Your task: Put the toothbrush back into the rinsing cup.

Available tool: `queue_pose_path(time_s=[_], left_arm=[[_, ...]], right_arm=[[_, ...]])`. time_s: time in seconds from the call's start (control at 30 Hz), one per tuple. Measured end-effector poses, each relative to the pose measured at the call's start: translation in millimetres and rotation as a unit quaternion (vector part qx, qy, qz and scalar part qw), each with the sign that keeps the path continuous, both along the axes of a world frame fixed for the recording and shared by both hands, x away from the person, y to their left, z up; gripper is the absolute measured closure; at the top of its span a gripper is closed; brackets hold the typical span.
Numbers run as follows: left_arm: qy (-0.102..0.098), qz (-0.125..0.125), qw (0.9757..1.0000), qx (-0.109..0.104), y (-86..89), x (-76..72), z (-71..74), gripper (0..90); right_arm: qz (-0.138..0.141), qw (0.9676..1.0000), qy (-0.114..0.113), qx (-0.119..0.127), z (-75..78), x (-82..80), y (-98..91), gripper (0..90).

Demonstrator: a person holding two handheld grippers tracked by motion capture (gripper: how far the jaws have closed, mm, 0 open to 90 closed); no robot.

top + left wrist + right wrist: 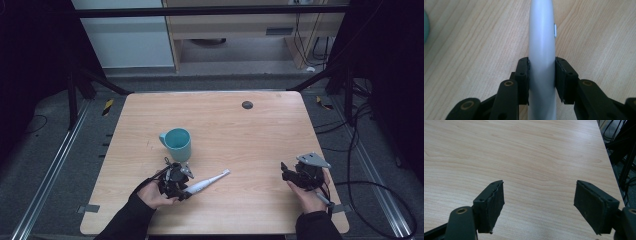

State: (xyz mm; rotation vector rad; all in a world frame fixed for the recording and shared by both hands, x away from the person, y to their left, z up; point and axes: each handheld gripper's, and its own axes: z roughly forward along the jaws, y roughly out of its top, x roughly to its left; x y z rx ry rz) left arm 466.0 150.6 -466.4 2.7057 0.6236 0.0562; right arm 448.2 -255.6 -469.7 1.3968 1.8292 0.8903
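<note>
The left gripper (183, 192) is at the near left part of the wooden table (240, 130). Its two black jaws squeeze the fat white handle of an electric toothbrush (206, 182). In the left gripper view the pads (523, 80) press on both sides of the handle, and a small white button shows on the handle's right side, past the jaws. In the high view the toothbrush lies low over the table, and its thin brush end points to the right and a bit far.

A teal cup (177, 144) stands upright on the table, just beyond the left gripper. Its handle points left.

The right gripper (286, 172) is at the near right part of the table, well apart from the toothbrush. Its jaws stand wide, with nothing between them, only bare wood under them.

A small dark round spot (247, 105) sits at the far side of the table
</note>
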Motion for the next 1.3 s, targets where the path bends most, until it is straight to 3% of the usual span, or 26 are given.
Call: queue_pose_path(time_s=[0.4, 0.87, 1.3], left_arm=[[-0.002, 0.014, 0.9999, 0.0, 1.0, 4.5, 1.7, 60.7], [0.006, 0.012, 0.9989, 0.044, -11.9, 10.2, 0.9, 59.2], [0.003, 0.012, 0.9981, 0.061, -16.0, 10.8, 1.7, 65.2]], right_arm=[[0.0, 1.0, 0.0, 0.0, 0.2, -0.1, -0.3, 24.0], [-0.001, 1.0, -0.001, -0.001, 0.2, 0.0, -1.0, 24.0], [-0.002, 1.0, 0.001, -0.001, 0.1, 0.0, -1.2, 24.0]])
